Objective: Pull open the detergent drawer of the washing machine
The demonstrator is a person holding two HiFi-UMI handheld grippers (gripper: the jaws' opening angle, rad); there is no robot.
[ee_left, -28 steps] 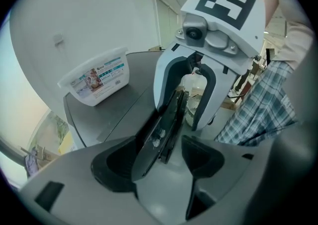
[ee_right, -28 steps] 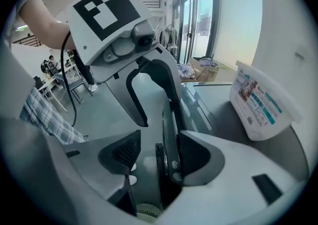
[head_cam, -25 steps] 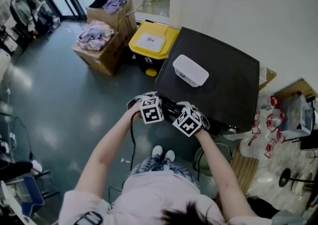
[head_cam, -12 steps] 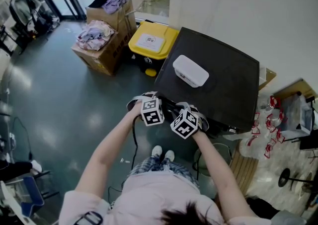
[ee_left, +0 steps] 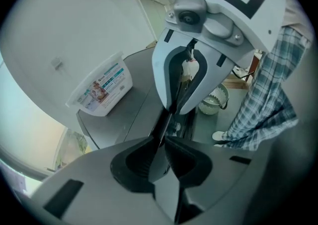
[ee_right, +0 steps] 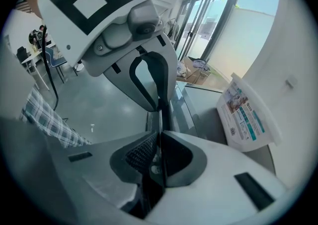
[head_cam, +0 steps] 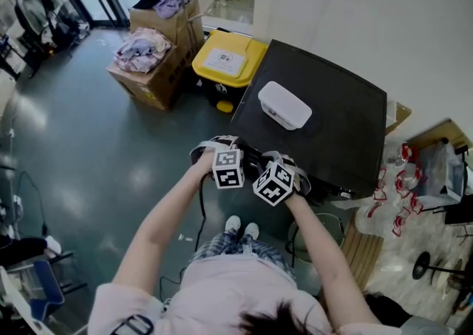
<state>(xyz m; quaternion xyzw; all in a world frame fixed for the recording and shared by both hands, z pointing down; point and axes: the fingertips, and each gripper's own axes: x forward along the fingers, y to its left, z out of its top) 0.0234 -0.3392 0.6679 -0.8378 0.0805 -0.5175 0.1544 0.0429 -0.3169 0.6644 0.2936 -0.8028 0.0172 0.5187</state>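
Hovering at the near edge of the washing machine, centre of the head view, both tools sit almost tip to tip. The left tool has just been closing and its ribbed dark pads now come together with nothing between them. The right tool has been closing too and is pressed together, also empty. The detergent drawer itself shows in no view. By judgement it sits on the front panel, under that near edge and behind the tools. What could go wrong? With both tools clamped empty, neither can take the drawer's lip, so a pull now would only skate off the front, which looks glossy where the gripper views catch it. The tips are crowded as well, so one could knock the other on the way in. A one-sided or slanted tug might bind the drawer in its slot. As for surfaces, the machine top is a flat, dark, matt slab with squared corners. A white, rounded plastic tub with a printed label rests on it, and it looks light enough to shift if the machine is jolted.
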